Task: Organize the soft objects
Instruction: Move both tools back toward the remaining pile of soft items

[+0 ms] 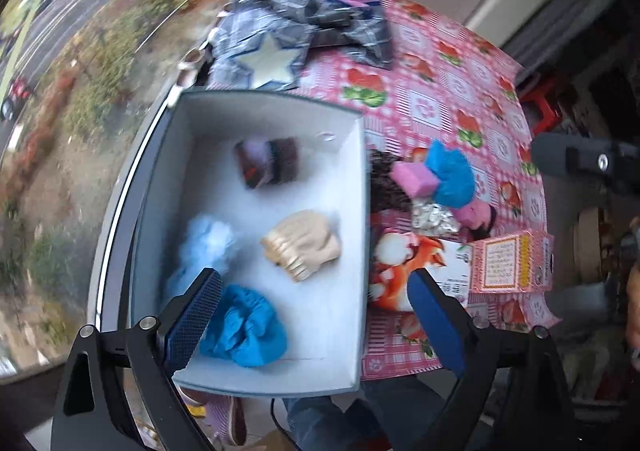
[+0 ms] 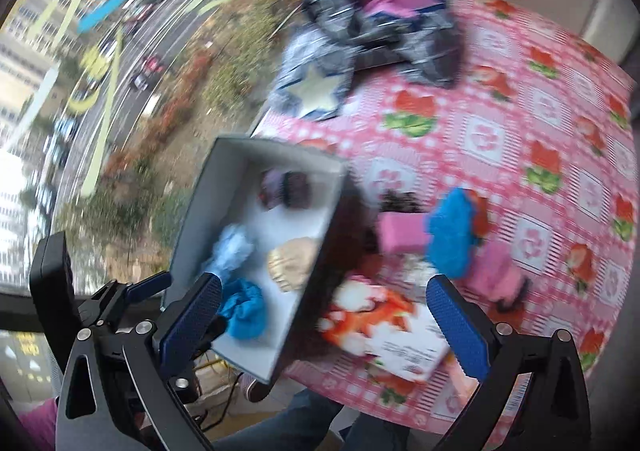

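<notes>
A white open box [image 1: 352,235] [image 2: 200,187] sits at the table's left edge. It holds a blue scrunched cloth [image 1: 248,327] [image 2: 244,311], a beige knit item [image 1: 308,243] [image 2: 292,257], a pale blue fluffy item [image 1: 204,243] [image 2: 234,247] and a dark folded item [image 1: 268,161] [image 2: 284,187]. Right of the box lie a pink sponge [image 1: 414,177] [image 2: 402,235], another blue cloth [image 1: 450,175] [image 2: 452,239], a foil ball [image 1: 434,217] and a second pink item [image 1: 474,213] [image 2: 494,275]. My left gripper [image 1: 316,315] is open and empty above the box's near end. My right gripper [image 2: 324,325] is open and empty above the box's right wall.
A plaid garment with a star patch [image 1: 272,59] [image 2: 316,91] lies at the table's far side. An orange printed packet [image 1: 404,263] [image 2: 372,319] and a pink carton [image 1: 512,263] lie near the front edge. A window is at the left.
</notes>
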`<state>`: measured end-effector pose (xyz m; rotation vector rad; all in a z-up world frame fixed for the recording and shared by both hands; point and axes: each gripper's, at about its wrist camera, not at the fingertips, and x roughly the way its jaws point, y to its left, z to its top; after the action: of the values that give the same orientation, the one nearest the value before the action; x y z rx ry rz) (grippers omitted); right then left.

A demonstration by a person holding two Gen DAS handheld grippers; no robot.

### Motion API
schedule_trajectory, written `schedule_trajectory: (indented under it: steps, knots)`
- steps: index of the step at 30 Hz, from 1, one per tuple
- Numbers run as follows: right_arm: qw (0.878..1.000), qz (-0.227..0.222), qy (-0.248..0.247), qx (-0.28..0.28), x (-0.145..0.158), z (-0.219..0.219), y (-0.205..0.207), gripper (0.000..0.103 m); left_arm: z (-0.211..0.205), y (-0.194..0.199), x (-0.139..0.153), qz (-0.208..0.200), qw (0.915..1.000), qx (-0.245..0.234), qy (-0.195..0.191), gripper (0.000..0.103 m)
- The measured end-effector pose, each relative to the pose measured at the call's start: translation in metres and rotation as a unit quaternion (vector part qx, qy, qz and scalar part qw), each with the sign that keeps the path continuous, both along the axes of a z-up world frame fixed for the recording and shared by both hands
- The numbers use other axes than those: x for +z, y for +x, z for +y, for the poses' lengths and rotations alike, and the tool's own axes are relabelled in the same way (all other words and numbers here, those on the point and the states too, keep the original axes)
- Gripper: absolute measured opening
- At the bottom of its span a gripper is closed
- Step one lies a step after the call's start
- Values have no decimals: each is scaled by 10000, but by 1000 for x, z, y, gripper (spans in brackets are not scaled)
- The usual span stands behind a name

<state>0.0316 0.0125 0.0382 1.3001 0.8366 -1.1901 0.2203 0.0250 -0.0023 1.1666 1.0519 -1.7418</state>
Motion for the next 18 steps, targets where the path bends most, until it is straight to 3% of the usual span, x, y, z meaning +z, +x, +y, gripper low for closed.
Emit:
schedule_trajectory:
  steps: [10, 18]
  knots:
    - [9883, 152, 109, -1512, 8, 44, -130, 103, -2, -89, -5, -426, 9946, -950, -39, 95]
    - [9786, 94, 306, -2033, -8, 75, -194, 103, -14, -160, -36, -809, 9852, -1487, 284, 95]
